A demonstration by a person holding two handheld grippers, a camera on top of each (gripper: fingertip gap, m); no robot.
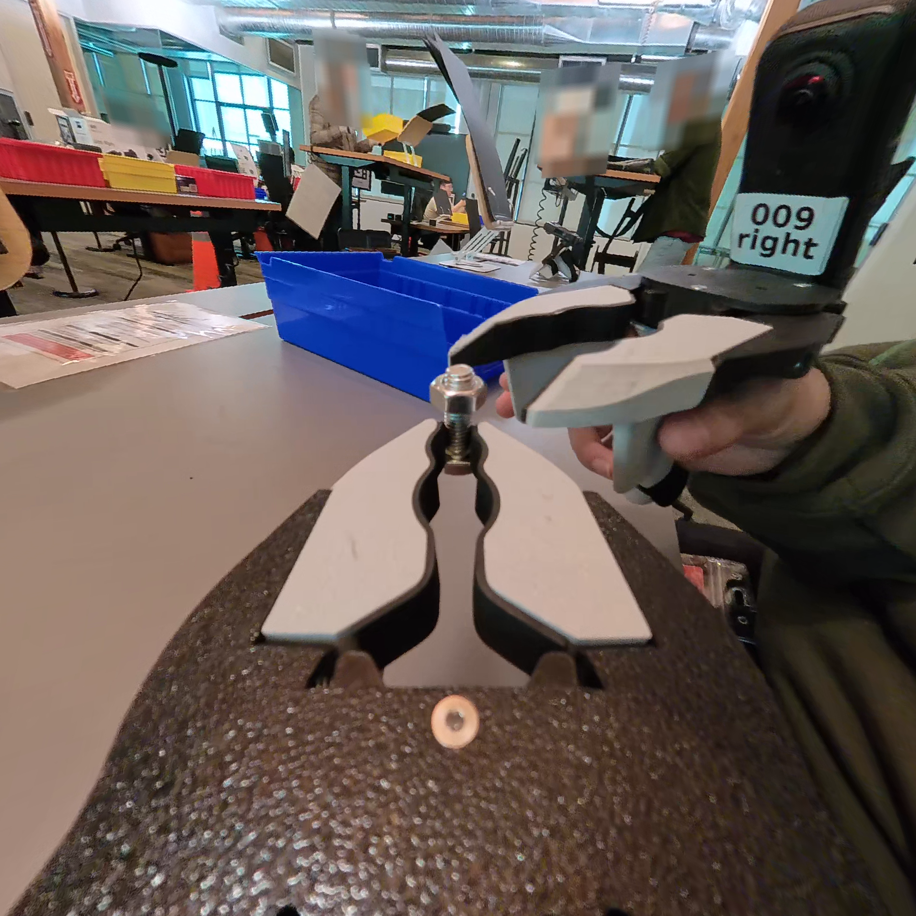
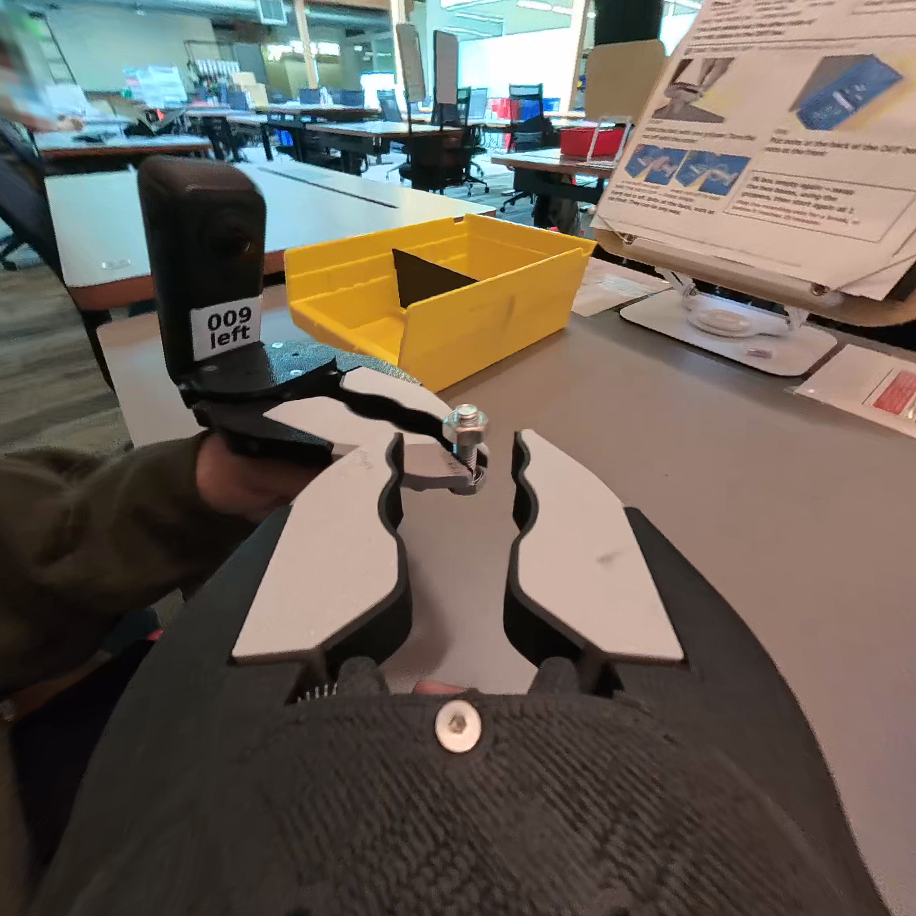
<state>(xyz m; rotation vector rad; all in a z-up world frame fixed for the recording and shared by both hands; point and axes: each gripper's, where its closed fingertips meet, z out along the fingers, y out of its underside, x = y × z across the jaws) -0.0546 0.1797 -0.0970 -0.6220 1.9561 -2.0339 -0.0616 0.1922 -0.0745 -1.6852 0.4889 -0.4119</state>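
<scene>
Left wrist view has the grey table [image 1: 148, 471] with a blue bin [image 1: 376, 317] toward its far edge. The left gripper [image 1: 457, 441] is clamped on a bolt [image 1: 455, 436] held upright above the table, nut [image 1: 452, 391] near its top. The right gripper [image 1: 495, 391] sits spread wide just beside that nut, holding nothing. A yellow bin [image 2: 446, 297] is near the other far edge.

Open workshop hall, bright with daylight

Tall windows [image 1: 238, 106] fill the upper left of the left wrist view, silver ducts [image 1: 446, 25] cross the ceiling, and long wood-edged tables [image 1: 143, 198] stand on dark legs; in the right wrist view, black office chairs [image 2: 446, 143] stand among rows of desks [image 2: 376, 131] across the upper frame.
</scene>
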